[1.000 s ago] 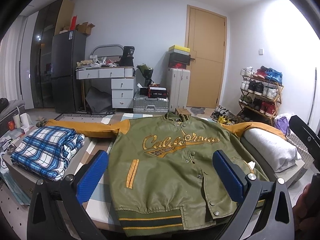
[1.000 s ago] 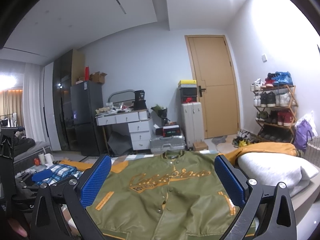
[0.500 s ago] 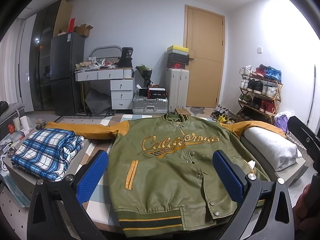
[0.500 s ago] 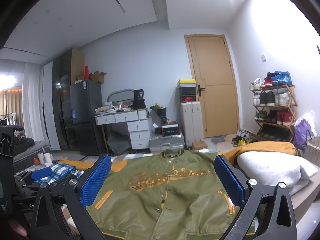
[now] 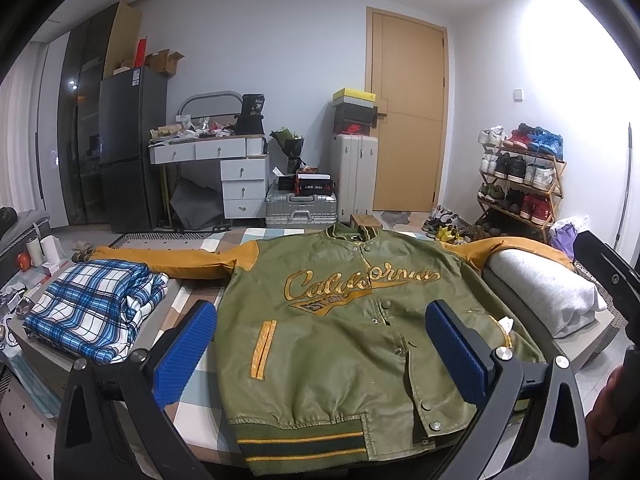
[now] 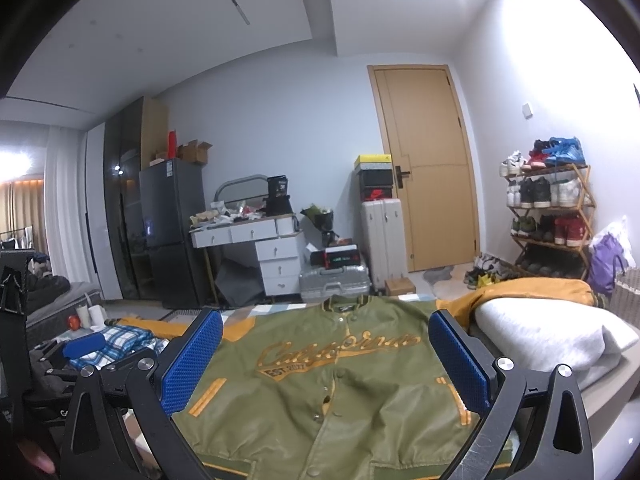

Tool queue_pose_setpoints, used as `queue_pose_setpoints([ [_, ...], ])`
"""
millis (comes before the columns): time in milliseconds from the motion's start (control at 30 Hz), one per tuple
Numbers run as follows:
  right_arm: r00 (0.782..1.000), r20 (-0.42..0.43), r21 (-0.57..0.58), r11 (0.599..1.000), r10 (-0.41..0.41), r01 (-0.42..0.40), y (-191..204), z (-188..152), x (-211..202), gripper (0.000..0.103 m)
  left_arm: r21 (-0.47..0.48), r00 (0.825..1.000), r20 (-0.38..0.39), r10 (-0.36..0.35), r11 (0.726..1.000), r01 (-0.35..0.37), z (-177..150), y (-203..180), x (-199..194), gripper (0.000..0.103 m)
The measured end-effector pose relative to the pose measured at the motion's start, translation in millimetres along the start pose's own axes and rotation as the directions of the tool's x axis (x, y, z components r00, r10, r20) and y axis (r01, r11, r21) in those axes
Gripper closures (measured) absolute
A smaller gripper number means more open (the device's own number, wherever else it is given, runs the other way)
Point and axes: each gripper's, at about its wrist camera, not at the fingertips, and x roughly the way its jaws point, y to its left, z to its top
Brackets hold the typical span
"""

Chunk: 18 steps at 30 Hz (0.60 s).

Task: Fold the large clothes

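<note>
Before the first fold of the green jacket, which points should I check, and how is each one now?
1. Jacket lies flat, front up: ok.
2. Both sleeves spread out: not ok; the right sleeve drapes over the grey pillow.
3. Front snaps closed: not ok; the lower placket gapes.
4. Left tool open and empty: ok.
5. Right tool open and empty: ok.
6. Plaid pile clear of the jacket body: ok.

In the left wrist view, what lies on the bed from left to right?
Folded blue plaid garment → green California jacket spread flat → grey folded item under the jacket's right-hand orange sleeve.
</note>
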Motion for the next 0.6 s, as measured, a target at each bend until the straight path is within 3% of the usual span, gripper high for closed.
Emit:
queue_pose_setpoints([
  [467, 0.999, -0.042, 0.036, 0.999, -0.015, 0.016, -22.0, -14.3, 31.7, 0.000, 0.023, 0.999, -0.031, -0.017, 1.000, 0.018, 5.3, -7.5, 33.7, 0.001],
  [600, 0.997, -0.073, 0.125, 0.992, 0.017, -0.007, -58.3, -13.1, 51.2, 0.000, 0.051, 0.997, -0.060, -0.049, 0.997, 0.052, 4.5, -12.1, 51.0, 0.001],
])
